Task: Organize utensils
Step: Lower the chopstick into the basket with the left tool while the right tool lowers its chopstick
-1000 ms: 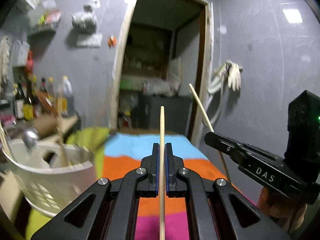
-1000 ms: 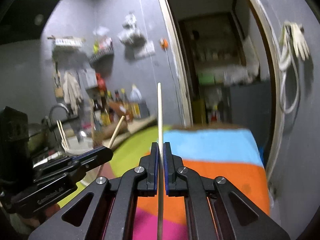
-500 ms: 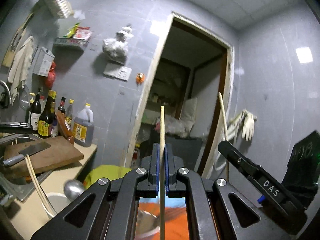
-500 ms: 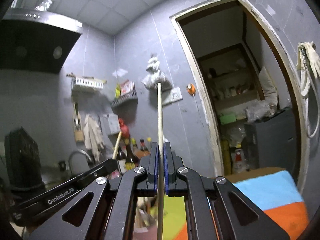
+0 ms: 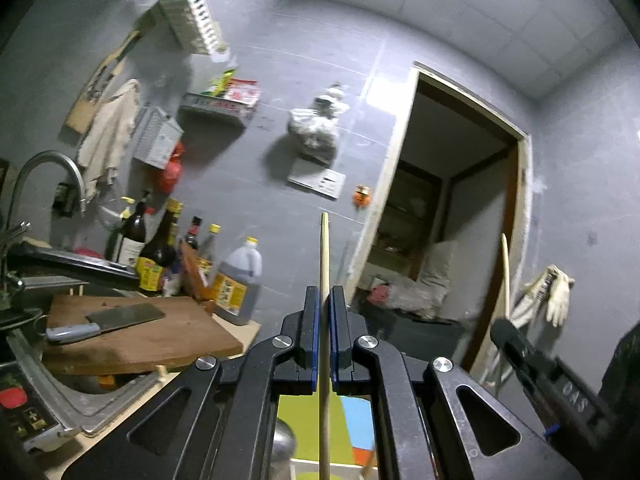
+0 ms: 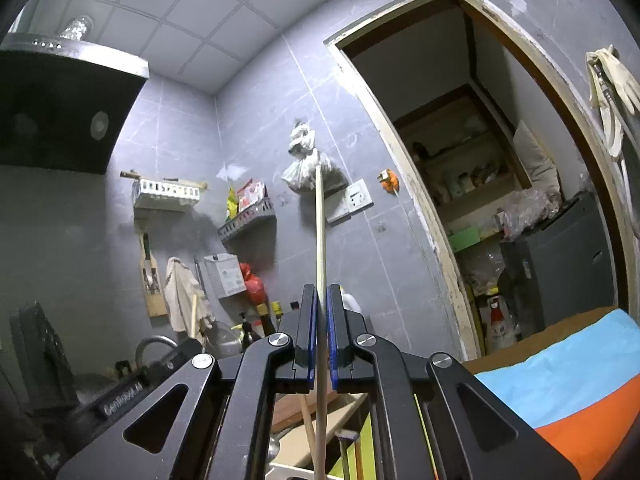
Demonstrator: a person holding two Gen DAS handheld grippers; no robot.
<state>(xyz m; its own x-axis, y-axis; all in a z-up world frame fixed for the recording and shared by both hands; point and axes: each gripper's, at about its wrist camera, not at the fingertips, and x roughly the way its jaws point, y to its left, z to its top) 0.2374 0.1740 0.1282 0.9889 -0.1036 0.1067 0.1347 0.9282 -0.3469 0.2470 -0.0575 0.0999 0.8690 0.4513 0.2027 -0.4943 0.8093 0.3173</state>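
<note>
My left gripper (image 5: pixel 324 300) is shut on a wooden chopstick (image 5: pixel 324 256) that stands upright between its blue pads. My right gripper (image 6: pixel 319 296) is shut on a second wooden chopstick (image 6: pixel 319 232), also upright. Both are raised high and tilted up toward the wall. The right gripper (image 5: pixel 520 352) shows at the right of the left wrist view with its chopstick (image 5: pixel 506 264). The left gripper (image 6: pixel 132 388) shows at the lower left of the right wrist view. Below, between the fingers, a metal spoon (image 5: pixel 282 446) and other utensil handles (image 6: pixel 306 420) show.
A wooden cutting board (image 5: pixel 152 336) with a cleaver (image 5: pixel 108 320) lies over the sink (image 5: pixel 60 400) at left. Sauce bottles (image 5: pixel 160 252) stand behind it, under a tap (image 5: pixel 48 164). A striped cloth (image 6: pixel 568 400) covers the table at right. A doorway (image 6: pixel 480 200) is ahead.
Both grippers have lifted and tilted upward with their chopsticks. The white basket and striped cloth have dropped out of the left view; wall, shelves and ceiling fill both views.
</note>
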